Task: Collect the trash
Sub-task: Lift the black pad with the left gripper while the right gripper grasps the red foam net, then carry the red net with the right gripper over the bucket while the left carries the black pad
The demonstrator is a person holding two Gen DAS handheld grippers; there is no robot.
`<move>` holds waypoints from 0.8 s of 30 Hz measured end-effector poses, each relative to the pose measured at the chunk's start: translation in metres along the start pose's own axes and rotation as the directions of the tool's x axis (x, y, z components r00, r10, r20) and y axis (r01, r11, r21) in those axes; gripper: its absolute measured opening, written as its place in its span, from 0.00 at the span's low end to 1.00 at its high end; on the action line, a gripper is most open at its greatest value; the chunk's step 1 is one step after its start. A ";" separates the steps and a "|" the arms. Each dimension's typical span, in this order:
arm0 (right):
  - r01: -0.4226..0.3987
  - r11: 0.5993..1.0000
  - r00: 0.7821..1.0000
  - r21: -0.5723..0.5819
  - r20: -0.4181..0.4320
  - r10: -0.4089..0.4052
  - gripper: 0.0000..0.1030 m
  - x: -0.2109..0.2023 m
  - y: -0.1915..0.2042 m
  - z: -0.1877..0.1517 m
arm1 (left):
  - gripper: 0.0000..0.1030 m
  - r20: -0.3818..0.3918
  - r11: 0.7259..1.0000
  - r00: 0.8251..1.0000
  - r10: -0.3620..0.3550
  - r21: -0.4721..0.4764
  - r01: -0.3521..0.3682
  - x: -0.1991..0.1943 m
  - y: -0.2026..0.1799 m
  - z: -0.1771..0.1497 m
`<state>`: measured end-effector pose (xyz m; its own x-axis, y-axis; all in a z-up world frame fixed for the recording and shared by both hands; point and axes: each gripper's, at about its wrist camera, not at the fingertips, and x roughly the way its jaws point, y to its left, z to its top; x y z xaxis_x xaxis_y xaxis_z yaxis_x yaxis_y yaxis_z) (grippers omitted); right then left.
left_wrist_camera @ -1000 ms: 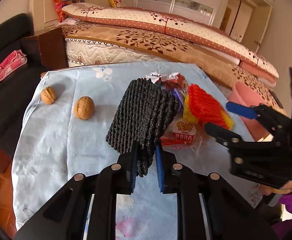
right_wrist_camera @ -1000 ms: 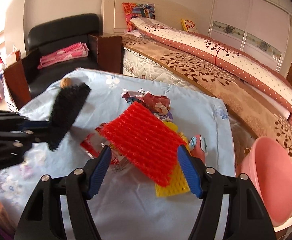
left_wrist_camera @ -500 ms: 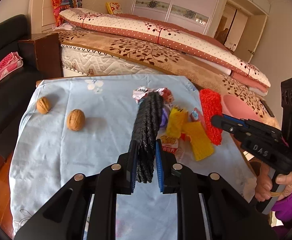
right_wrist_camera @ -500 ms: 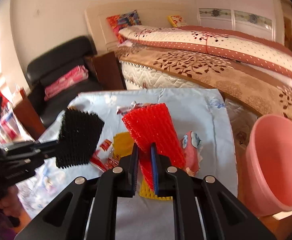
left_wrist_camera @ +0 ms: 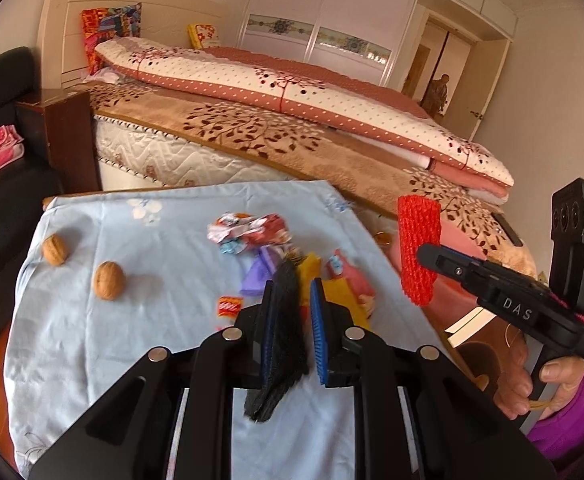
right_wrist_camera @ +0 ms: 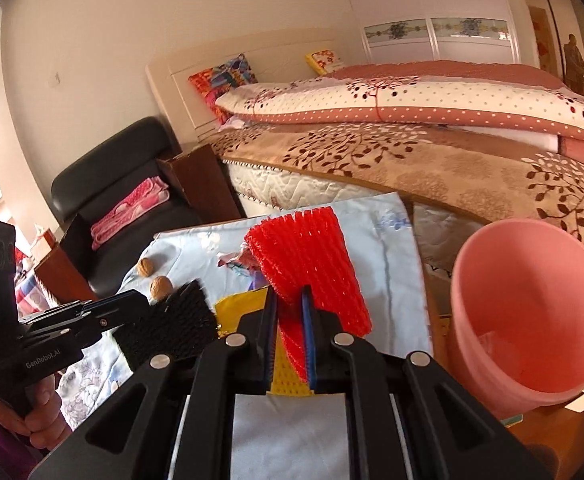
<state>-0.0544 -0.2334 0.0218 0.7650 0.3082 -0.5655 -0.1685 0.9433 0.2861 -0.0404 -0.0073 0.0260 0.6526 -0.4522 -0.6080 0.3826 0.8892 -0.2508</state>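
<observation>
- Left wrist view: black foam mesh sleeve (left_wrist_camera: 282, 332) stands between the blue pads of the left gripper (left_wrist_camera: 291, 332), clamped there and lifted off the pale blue floral tablecloth (left_wrist_camera: 132, 344), its long axis running roughly along the fingers and its lower end hanging below them.
- Across the same view the right gripper (left_wrist_camera: 432, 254) carries a red foam mesh sleeve (left_wrist_camera: 417, 250) upright, to the right of the table edge, over the part of the pink plastic basin (left_wrist_camera: 458, 246) that shows behind it.
- Left on the cloth are crumpled snack wrappers (left_wrist_camera: 250, 230), a yellow foam mesh piece (left_wrist_camera: 342, 298) and a small red packet (left_wrist_camera: 228, 306) just ahead of the left gripper, and two walnuts (left_wrist_camera: 109, 280) well off to the left.
- Right wrist view: the right gripper's jaws are nearly shut, pinching the red sleeve's lower edge so that it fans up and away from the fingers.
- The basin lies just to the right of this gripper, mouth tilted toward the camera, so the right hand is much the nearer to it; the left gripper, with its black sleeve, is on the far left.
- My judgement: the red sleeve need only swing right over the rim and be let go, while the black one must cross the table.
</observation>
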 end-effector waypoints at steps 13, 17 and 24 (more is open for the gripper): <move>0.080 0.988 0.994 0.135 0.064 -0.089 0.10 -0.036 -0.062 0.005 | 0.16 0.018 0.991 0.994 -0.111 0.076 0.109 0.021 -0.060 0.034; 0.107 0.975 0.989 0.195 0.076 -0.124 0.10 -0.047 -0.090 0.006 | 0.16 0.019 0.981 0.987 -0.160 0.114 0.157 0.031 -0.084 0.044; 0.153 0.949 0.982 0.276 0.061 -0.176 0.10 -0.052 -0.133 0.000 | 0.16 0.003 0.957 0.971 -0.238 0.172 0.234 0.051 -0.123 0.052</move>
<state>-0.0717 -0.3746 0.0127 0.8193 0.1293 -0.5586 0.1286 0.9080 0.3987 -0.0204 -0.1434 0.0652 0.5446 -0.6509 -0.5289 0.6314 0.7333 -0.2523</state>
